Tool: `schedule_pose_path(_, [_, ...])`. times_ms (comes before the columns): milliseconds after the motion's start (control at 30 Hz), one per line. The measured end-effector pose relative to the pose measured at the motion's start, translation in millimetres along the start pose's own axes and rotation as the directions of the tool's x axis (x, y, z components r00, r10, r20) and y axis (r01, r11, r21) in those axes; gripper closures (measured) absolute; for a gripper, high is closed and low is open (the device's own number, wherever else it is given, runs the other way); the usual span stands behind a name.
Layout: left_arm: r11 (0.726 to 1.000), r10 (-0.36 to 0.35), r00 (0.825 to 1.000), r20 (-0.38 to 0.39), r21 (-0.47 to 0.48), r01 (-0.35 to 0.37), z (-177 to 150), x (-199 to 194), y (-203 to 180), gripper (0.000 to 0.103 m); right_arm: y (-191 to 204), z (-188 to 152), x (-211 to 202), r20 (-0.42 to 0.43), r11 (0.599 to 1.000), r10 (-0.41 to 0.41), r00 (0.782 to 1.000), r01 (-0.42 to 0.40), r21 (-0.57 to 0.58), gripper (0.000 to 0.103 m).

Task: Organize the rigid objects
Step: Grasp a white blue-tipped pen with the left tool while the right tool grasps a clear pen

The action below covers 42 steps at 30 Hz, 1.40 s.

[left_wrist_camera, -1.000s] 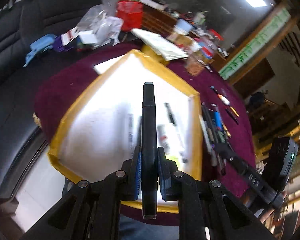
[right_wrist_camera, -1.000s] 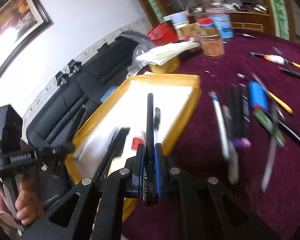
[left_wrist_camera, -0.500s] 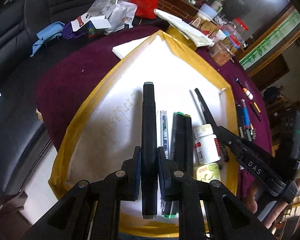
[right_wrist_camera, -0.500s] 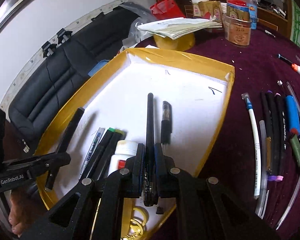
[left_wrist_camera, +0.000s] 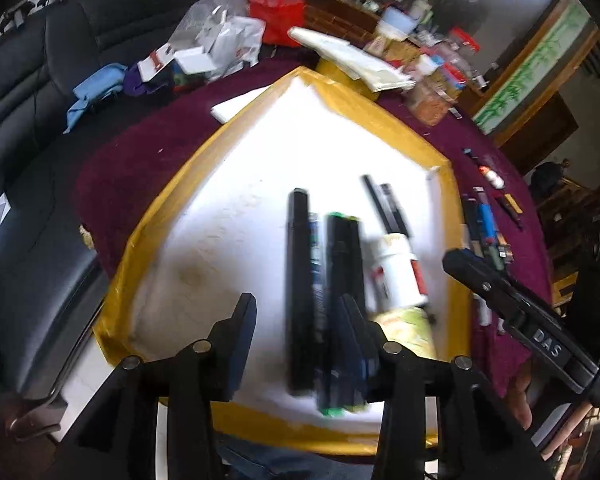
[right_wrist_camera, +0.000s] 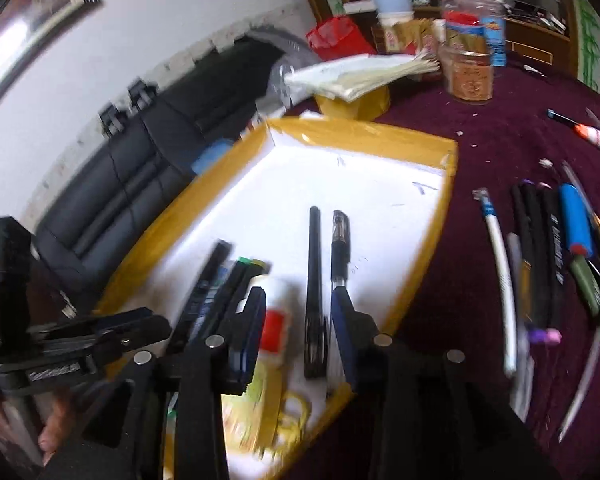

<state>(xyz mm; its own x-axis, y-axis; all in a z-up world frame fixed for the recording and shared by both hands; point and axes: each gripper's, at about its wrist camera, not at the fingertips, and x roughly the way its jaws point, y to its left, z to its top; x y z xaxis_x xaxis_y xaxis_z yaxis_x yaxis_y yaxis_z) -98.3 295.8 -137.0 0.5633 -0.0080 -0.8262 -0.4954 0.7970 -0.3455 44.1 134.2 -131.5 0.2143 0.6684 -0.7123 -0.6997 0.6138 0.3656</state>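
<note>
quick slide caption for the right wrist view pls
Right gripper, jaws just opened, releases a black pen into the yellow-rimmed tray; more pens wait on the maroon cloth.

Right gripper [right_wrist_camera: 298,308] with jaws just opened over a yellow-rimmed tray [right_wrist_camera: 364,136], a slim black pen [right_wrist_camera: 314,280] lying free between its fingers, loose pens [right_wrist_camera: 540,248] on maroon tablecloth [right_wrist_camera: 460,280] alongside

Yellow-rimmed white tray [left_wrist_camera: 156,216], black pens [right_wrist_camera: 314,280], maroon tablecloth [right_wrist_camera: 460,280], red-labelled white bottle [left_wrist_camera: 396,272].
</note>
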Motion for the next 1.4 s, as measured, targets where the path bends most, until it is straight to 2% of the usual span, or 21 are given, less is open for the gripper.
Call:
schedule_pose_path(167, [0.995, -0.079, 0.997, 0.026, 0.069, 0.077, -19.3, -17.4, -39.1, 0.059, -28.6, -34.2, -49.1, 0.072, 0.997, 0.023, 0.997, -0.029, 0.078, 0.062])
schedule_pose_path(300, [0.975, -0.144, 0.990, 0.004, 0.169, 0.142, -37.0, -22.5, -85.4, 0.053, -72.7, -64.1, -80.0, 0.090, 0.983, -0.030, 0.995, 0.013, 0.183, 0.062])
schedule_pose_path(433, [0.952, -0.166, 0.985, -0.035, 0.257, 0.170, -51.8, -17.0, -129.9, 0.053, -118.8, -78.9, -100.3, 0.099, 0.953, -0.090, 0.991, 0.057, 0.299, 0.062])
schedule_pose_path(600, [0.939, -0.157, 0.985, -0.073, 0.298, 0.172, -63.8, -6.5, -156.1, 0.053, -165.1, -82.1, -108.5, 0.100, 0.914, -0.139, 0.985, 0.089, 0.395, 0.063])
schedule_pose_path(800, [0.941, -0.121, 0.988, -0.096, 0.305, 0.145, -68.9, 3.1, -167.3, 0.053, -181.6, -58.4, -81.7, 0.056, 0.912, -0.164, 0.985, 0.130, 0.388, 0.065])
schedule_pose_path(900, [0.942, -0.105, 0.990, -0.099, 0.309, 0.131, -69.5, 6.9, -170.7, 0.053, -189.1, -45.4, -64.2, 0.028, 0.912, -0.179, 0.984, 0.155, 0.379, 0.072])
schedule_pose_path(1033, [0.948, -0.092, 0.990, -0.108, 0.296, 0.120, -66.4, 14.7, -170.1, 0.053, -194.4, -42.2, -58.4, 0.020, 0.913, -0.214, 0.977, 0.193, 0.359, 0.088])
schedule_pose_path(1167, [0.946, -0.074, 0.989, -0.127, 0.304, 0.110, -65.1, 24.4, -173.3, 0.053, -196.3, -48.3, -61.9, 0.029, 0.917, -0.196, 0.980, 0.173, 0.360, 0.095])
schedule_pose_path(1333, [0.939, -0.060, 0.986, -0.154, 0.325, 0.108, -62.0, 35.2, -182.2, 0.053, -185.2, -70.2, -81.0, 0.027, 0.921, -0.220, 0.975, 0.199, 0.336, 0.095])
schedule_pose_path(1400, [0.942, -0.055, 0.984, -0.167, 0.318, 0.107, -53.5, 41.6, -186.6, 0.053, -176.3, -84.1, -93.3, 0.033, 0.920, -0.264, 0.964, 0.241, 0.309, 0.095])
